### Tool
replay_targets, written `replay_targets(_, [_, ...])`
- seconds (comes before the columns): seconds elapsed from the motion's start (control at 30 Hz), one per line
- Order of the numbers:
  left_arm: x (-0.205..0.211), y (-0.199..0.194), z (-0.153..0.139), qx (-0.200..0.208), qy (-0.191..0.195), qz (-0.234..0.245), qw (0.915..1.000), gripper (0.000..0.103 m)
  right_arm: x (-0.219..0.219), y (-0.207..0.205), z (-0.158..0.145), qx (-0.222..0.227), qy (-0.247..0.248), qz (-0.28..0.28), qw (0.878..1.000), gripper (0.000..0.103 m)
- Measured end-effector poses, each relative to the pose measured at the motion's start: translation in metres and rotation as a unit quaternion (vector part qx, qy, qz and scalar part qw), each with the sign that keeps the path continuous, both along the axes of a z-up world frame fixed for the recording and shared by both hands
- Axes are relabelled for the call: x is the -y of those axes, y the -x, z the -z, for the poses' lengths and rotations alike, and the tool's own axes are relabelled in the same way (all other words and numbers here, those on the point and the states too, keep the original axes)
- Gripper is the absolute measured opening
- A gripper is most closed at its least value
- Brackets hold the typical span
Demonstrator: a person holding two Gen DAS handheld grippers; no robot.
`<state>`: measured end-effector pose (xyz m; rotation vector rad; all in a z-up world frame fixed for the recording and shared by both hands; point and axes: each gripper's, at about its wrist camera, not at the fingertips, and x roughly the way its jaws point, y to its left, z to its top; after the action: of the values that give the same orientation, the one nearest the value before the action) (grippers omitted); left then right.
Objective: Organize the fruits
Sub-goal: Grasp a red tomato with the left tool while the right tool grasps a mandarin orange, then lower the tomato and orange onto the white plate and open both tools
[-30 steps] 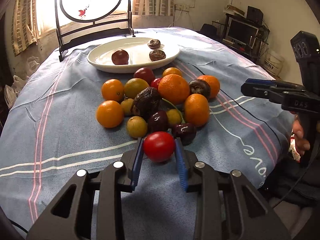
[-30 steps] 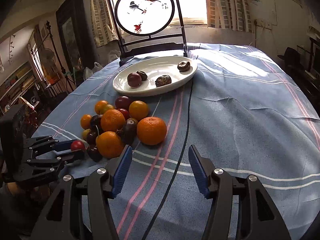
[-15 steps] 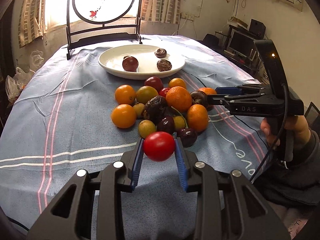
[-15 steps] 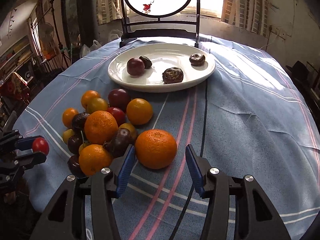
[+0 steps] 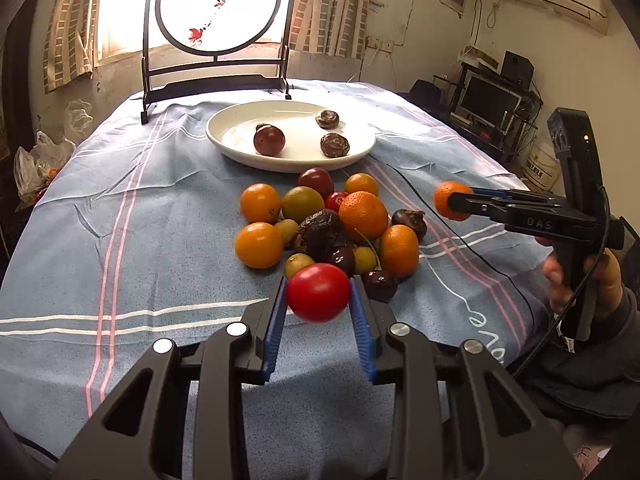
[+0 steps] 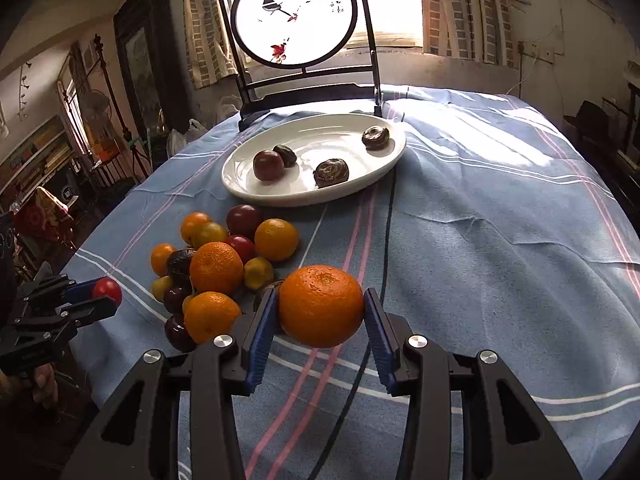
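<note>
My left gripper [image 5: 319,300] is shut on a red tomato [image 5: 318,292] and holds it above the near side of the fruit pile [image 5: 332,224]. My right gripper [image 6: 320,308] is shut on an orange [image 6: 321,305], lifted off the cloth to the right of the pile [image 6: 216,264]. The right gripper also shows in the left wrist view [image 5: 454,202] with the orange [image 5: 444,196]. The left gripper with the tomato shows in the right wrist view [image 6: 105,295]. A white plate [image 5: 240,128] behind the pile holds a plum [image 5: 269,140] and dark wrinkled fruits [image 5: 335,145].
A blue striped cloth [image 5: 120,220] covers the round table. A black stand with a round painted screen [image 5: 218,8] stands behind the plate. A black cable [image 6: 390,220] runs across the cloth to the right of the pile. Shelves and a monitor [image 5: 488,100] lie beyond the table.
My right gripper has shut on the orange and lifted it from the pile's right edge. My left gripper has risen a little with the tomato still in it.
</note>
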<state>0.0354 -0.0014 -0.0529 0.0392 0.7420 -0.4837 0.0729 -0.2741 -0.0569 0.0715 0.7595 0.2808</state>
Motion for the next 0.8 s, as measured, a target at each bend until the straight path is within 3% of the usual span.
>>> replay_targets(0.17, [-0.001,-0.014,-0.015,0.011,0.015,-0.003,0.9998,0.03,0.022,0.002,-0.017,0.019,-0.017,0.018,1.0,0.044])
replay_targets(0.4, [0.005,-0.06,-0.04,0.018,0.026,-0.002,0.9995,0.031,0.019,-0.024,-0.035,0.033,-0.026,0.01,0.999,0.044])
replay_targets(0.6, [0.015,-0.131,-0.058,0.01,0.033,0.0,0.9994,0.031,0.014,-0.086,-0.049,0.023,-0.05,0.006,0.998,0.044])
replay_targets(0.8, [0.027,-0.216,-0.037,-0.048,0.031,-0.021,0.9982,0.031,0.001,-0.166,-0.031,-0.027,-0.055,0.013,0.998,0.044])
